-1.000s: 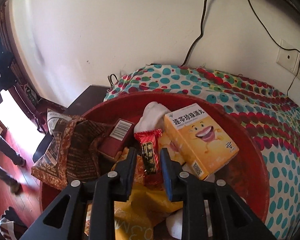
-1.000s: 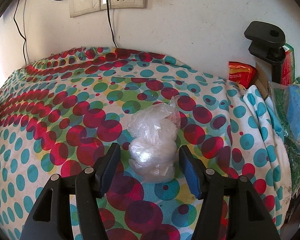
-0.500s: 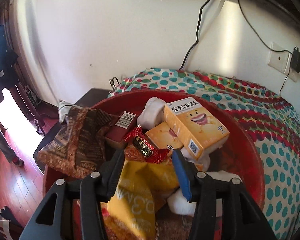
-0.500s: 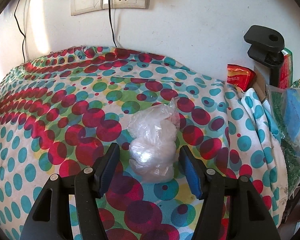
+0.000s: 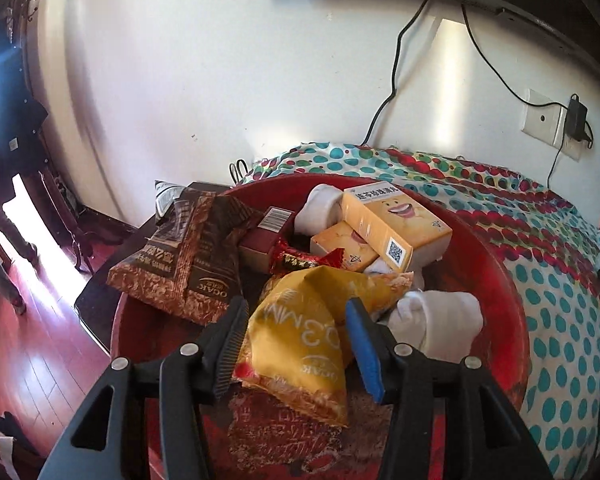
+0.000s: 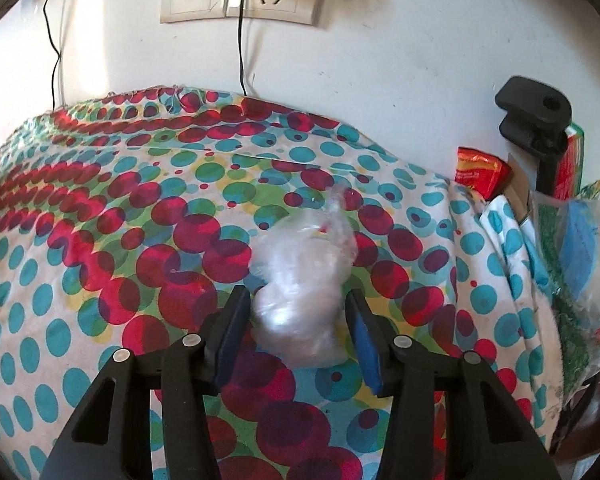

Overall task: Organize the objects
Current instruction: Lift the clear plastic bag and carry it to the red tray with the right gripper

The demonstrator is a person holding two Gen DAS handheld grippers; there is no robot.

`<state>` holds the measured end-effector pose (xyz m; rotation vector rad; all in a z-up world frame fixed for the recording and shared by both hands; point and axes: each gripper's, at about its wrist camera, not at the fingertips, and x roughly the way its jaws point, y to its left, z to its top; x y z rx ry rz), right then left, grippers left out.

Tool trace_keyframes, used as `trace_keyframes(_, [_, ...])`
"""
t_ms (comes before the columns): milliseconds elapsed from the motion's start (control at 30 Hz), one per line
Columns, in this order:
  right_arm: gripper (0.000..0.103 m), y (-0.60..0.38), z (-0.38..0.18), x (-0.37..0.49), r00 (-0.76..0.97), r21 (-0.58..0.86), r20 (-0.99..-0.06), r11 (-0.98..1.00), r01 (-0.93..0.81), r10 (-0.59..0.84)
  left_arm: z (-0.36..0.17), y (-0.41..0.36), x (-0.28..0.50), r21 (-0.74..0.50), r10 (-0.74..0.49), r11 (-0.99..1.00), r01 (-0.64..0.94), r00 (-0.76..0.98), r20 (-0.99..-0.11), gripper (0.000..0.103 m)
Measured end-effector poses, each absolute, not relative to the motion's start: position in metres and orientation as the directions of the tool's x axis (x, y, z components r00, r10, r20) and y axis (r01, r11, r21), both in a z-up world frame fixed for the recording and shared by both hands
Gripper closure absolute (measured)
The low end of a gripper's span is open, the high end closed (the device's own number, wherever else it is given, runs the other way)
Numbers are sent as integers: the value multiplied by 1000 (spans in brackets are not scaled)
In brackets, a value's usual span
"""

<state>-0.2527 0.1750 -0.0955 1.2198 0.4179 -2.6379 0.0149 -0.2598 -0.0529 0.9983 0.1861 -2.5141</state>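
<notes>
The right gripper [image 6: 296, 334] had just been closing around the crumpled clear plastic bag [image 6: 300, 280] on the spotted cloth [image 6: 100, 240], seemingly to lift it, pads not yet pressing. The left gripper [image 5: 296, 338] hung open over the round red basin [image 5: 496, 288], its red-wrapped candy [image 5: 306, 258] dropped among the snacks.

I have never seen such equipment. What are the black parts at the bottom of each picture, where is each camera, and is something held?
There is no robot: a person carries two hand-held grippers, each with a camera looking along its fingers. The left gripper is open above a red basin holding snack bags, boxes and rolled socks. A yellow snack bag lies under it, not gripped. The right gripper looks at a dotted cloth. Its jaws have just been closing around a clear plastic bag; whether they press it yet, I cannot tell.
</notes>
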Motion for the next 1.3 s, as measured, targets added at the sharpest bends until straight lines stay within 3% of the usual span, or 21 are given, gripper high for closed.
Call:
trace_keyframes(167, [61,165,-95,-248,-659,-233,-752,-927,293,-19,-57,-261,16,52,-335,-909,412,-652,-680,51])
trace_keyframes(233, [67,163,-95,-246,-655,-226,-755,-934,277,-12,-58,-263,16,36,-314,-915,401,-654,-688,51])
trace_keyframes(500, [68,149,-89,-232,-645,-187,-764,-959,213,6,-54,-267,20,-6,-291,-914,405,-666,-686,51])
trace_keyframes(933, [68,108,-66,-167,-634,-58,-755,-946,320,-168,-55,-261,18,-5,-276,-918,396,-649,-709,51])
trace_keyframes(1300, [67,9,-33,-111,-565,10,-736,-841,540,-372,-46,-271,23,-27,-277,-907,421,-643,-714,51])
